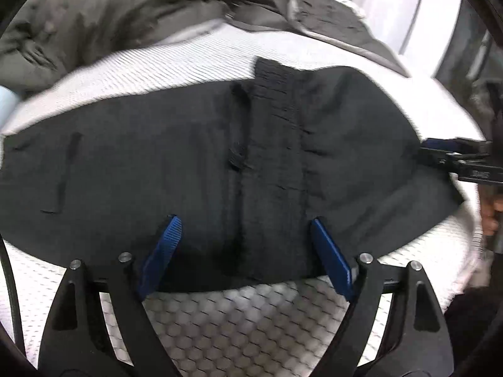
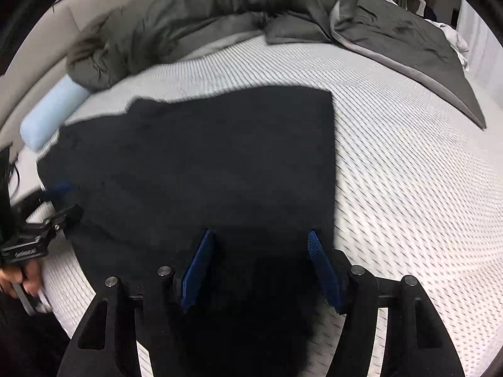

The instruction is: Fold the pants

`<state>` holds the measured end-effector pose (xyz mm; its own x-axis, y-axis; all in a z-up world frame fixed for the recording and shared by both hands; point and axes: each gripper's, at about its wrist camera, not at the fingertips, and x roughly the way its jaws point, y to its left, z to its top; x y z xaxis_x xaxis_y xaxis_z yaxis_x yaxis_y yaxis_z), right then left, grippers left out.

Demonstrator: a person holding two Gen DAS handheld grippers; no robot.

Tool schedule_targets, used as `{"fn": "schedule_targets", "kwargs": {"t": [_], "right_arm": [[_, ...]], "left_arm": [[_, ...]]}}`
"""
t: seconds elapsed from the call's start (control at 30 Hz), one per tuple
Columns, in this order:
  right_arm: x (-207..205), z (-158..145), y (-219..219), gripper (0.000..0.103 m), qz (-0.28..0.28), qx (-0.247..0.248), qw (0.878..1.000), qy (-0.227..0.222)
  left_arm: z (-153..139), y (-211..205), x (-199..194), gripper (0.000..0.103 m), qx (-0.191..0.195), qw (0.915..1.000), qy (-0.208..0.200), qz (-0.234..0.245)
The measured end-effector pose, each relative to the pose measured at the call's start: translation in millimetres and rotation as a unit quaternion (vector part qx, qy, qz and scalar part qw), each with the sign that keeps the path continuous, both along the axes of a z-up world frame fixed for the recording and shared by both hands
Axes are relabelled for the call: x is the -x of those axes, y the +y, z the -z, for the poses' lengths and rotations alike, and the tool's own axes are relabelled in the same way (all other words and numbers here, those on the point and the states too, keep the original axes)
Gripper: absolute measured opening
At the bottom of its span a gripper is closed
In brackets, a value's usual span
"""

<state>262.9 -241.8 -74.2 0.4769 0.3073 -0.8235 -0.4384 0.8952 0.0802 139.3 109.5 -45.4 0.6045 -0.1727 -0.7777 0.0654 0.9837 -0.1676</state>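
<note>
Black pants (image 1: 188,157) lie flat across the white mattress (image 1: 220,323), their ribbed elastic waistband (image 1: 276,116) running up the middle of the left wrist view. My left gripper (image 1: 245,220) stands open over the near edge of the cloth, its blue pads (image 1: 163,251) wide apart and not pressing on it. In the right wrist view the pants (image 2: 220,163) show a straight right edge. My right gripper (image 2: 259,234) is open above their near part with nothing pinched. Each gripper shows at the border of the other's view: right gripper (image 1: 446,154), left gripper (image 2: 56,188).
A crumpled grey duvet (image 2: 220,6) is heaped along the far side of the bed. A pale blue bolster (image 2: 50,113) lies at the far left by the wall. A person's hand (image 2: 25,279) holds the left gripper's handle. Bare mattress (image 2: 408,172) stretches to the right.
</note>
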Motion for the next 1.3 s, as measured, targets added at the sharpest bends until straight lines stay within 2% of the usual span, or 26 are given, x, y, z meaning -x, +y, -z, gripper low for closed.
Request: {"fn": "schedule_targets", "kwargs": {"t": [0.07, 0.13, 0.27, 0.37, 0.47, 0.53, 0.57, 0.6, 0.7, 0.77, 0.83, 0.9, 0.93, 1.0, 1.03, 1.07, 1.13, 1.17, 1.2, 1.3], "right_arm": [[1.1, -3.6, -22.4, 0.068, 0.018, -0.013, 1.0, -0.002], [-2.8, -7.6, -41.3, 0.069, 0.037, -0.037, 0.999, 0.001], [-5.5, -9.7, -62.5, 0.069, 0.063, -0.069, 0.996, 0.008], [-15.5, -13.2, -68.1, 0.069, 0.066, -0.087, 0.994, 0.011], [-28.0, -12.5, -64.4, 0.069, 0.06, -0.093, 0.994, 0.017], [-29.7, -12.7, -65.6, 0.068, 0.06, -0.097, 0.993, 0.019], [-32.1, -11.9, -63.7, 0.069, 0.061, -0.1, 0.993, 0.022], [-33.3, -11.5, -65.0, 0.069, 0.062, -0.102, 0.993, 0.023], [-36.0, -6.4, -65.3, 0.069, 0.067, -0.101, 0.992, 0.031], [-39.7, 0.4, -66.5, 0.068, 0.072, -0.097, 0.992, 0.039], [-42.8, 4.7, -67.3, 0.069, 0.076, -0.093, 0.992, 0.044], [-44.9, 5.8, -67.4, 0.069, 0.074, -0.093, 0.992, 0.043], [-46.3, 6.2, -64.5, 0.069, 0.072, -0.093, 0.992, 0.042], [-47.9, 8.0, -58.6, 0.069, 0.065, -0.091, 0.993, 0.041], [-46.9, 8.0, -58.5, 0.069, 0.063, -0.09, 0.993, 0.042], [-46.2, 7.9, -58.9, 0.069, 0.061, -0.092, 0.993, 0.042], [-41.8, 6.8, -64.2, 0.069, 0.057, -0.099, 0.992, 0.044], [-39.2, 5.5, -66.9, 0.069, 0.054, -0.102, 0.992, 0.044], [-37.3, 4.5, -69.0, 0.069, 0.049, -0.106, 0.992, 0.045], [-33.5, 3.2, -72.7, 0.069, 0.033, -0.132, 0.989, 0.058]], "left_arm": [[-10.5, 13.3, -3.3, 0.082, 0.065, 0.9979, -0.006, -0.005], [-22.6, 19.4, -13.0, 0.082, 0.104, 0.9943, -0.017, -0.016], [-40.7, 15.4, -58.9, 0.082, 0.156, 0.9871, -0.016, -0.032], [-38.5, 4.3, -103.9, 0.08, 0.189, 0.9816, 0.015, -0.019], [-20.0, 1.5, -139.6, 0.069, 0.224, 0.9717, 0.064, -0.039], [-0.1, 8.2, -154.2, 0.063, 0.254, 0.9609, 0.087, -0.067], [5.9, 10.7, -155.8, 0.052, 0.267, 0.9565, 0.086, -0.079], [10.0, 14.7, -158.0, 0.034, 0.282, 0.9518, 0.084, -0.088], [12.7, 27.8, -157.5, 0.015, 0.344, 0.9314, 0.068, -0.098], [-2.7, 33.2, -152.4, 0.014, 0.355, 0.9291, 0.026, -0.101], [-17.0, 37.6, -151.2, 0.014, 0.339, 0.935, 0.003, -0.102], [-19.4, 41.2, -152.3, 0.019, 0.316, 0.9417, 0.004, -0.116], [-13.2, 43.0, -153.1, 0.022, 0.293, 0.947, 0.021, -0.131], [-0.1, 45.7, -151.3, 0.028, 0.284, 0.9461, 0.049, -0.147], [0.9, 48.0, -147.8, 0.032, 0.291, 0.9435, 0.053, -0.15], [-2.7, 47.5, -145.8, 0.038, 0.287, 0.9444, 0.052, -0.151], [-25.4, 45.0, -130.1, 0.05, 0.253, 0.9567, 0.021, -0.141], [-40.4, 40.7, -119.1, 0.064, 0.23, 0.9638, 0.0, -0.135], [-51.3, 36.6, -110.8, 0.078, 0.217, 0.9673, -0.013, -0.131], [-82.8, 8.5, -71.0, 0.088, 0.171, 0.9773, -0.066, -0.107]]}}
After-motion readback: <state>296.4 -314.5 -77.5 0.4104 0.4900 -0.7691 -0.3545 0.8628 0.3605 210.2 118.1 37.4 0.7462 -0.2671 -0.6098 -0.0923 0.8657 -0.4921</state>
